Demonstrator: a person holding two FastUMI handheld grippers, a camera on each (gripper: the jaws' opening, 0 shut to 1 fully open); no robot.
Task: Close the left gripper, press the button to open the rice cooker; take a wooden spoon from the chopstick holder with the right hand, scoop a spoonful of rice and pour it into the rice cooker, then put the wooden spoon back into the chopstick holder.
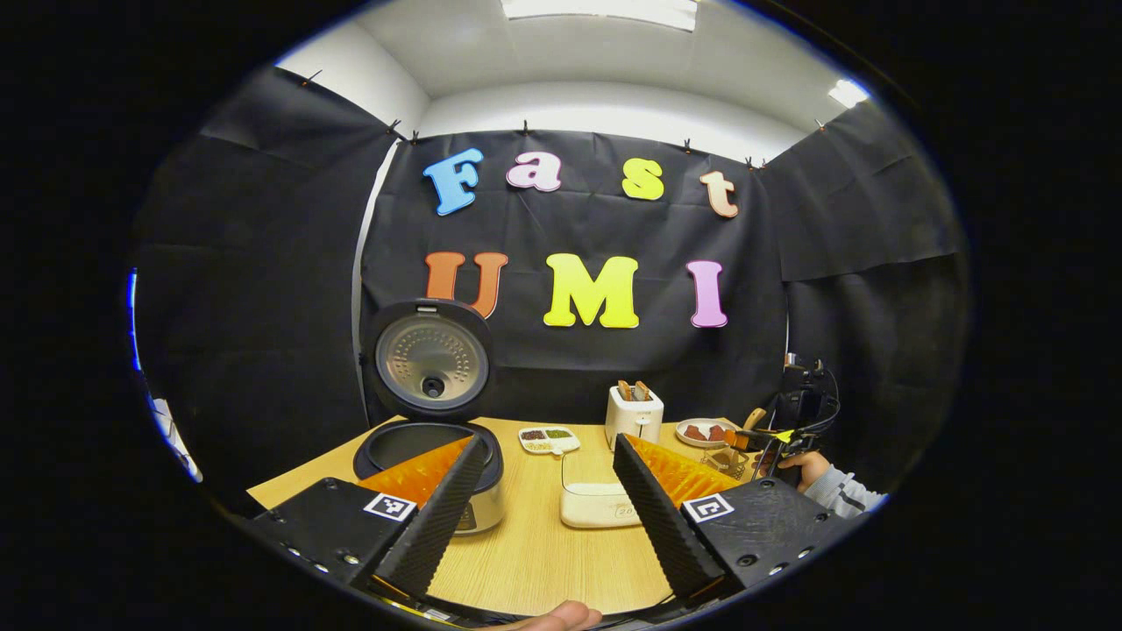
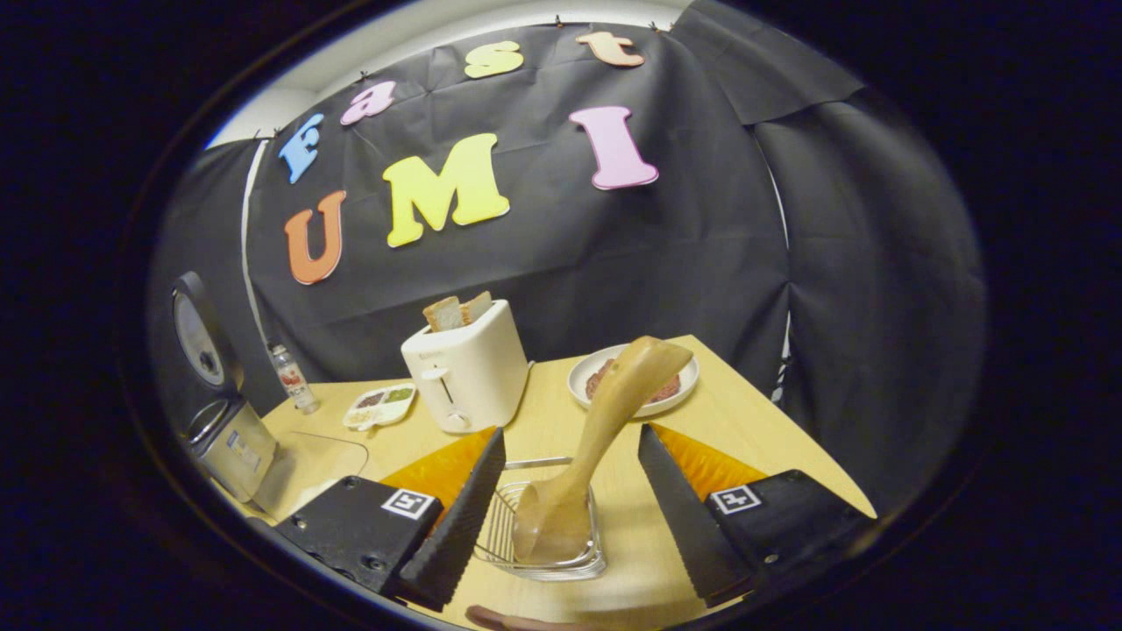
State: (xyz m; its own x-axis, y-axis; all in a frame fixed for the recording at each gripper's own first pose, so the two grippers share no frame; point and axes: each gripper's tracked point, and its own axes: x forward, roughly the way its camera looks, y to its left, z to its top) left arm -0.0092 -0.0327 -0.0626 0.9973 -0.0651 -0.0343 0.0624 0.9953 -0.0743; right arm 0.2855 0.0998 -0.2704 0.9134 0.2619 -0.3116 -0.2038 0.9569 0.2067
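The rice cooker (image 1: 429, 464) stands open at the table's left, its lid (image 1: 429, 359) upright; it shows again as the rice cooker (image 2: 223, 438) at the far left of the right gripper view. My left gripper (image 1: 550, 443) hangs open in front of it, with nothing between its fingers. A wooden spoon (image 2: 605, 421) stands in the wire chopstick holder (image 2: 500, 517), leaning up to the right. My right gripper (image 2: 571, 434) is open around the spoon's handle, with neither finger pressing on it. A pale rice box (image 1: 600, 506) lies mid-table.
A white toaster (image 2: 469, 372) with bread slices stands behind the holder, with a plate (image 2: 635, 355) of brown food to its right. A small divided dish (image 2: 379, 405) and a bottle (image 2: 289, 377) sit near the back wall. The table's right edge runs close to the holder.
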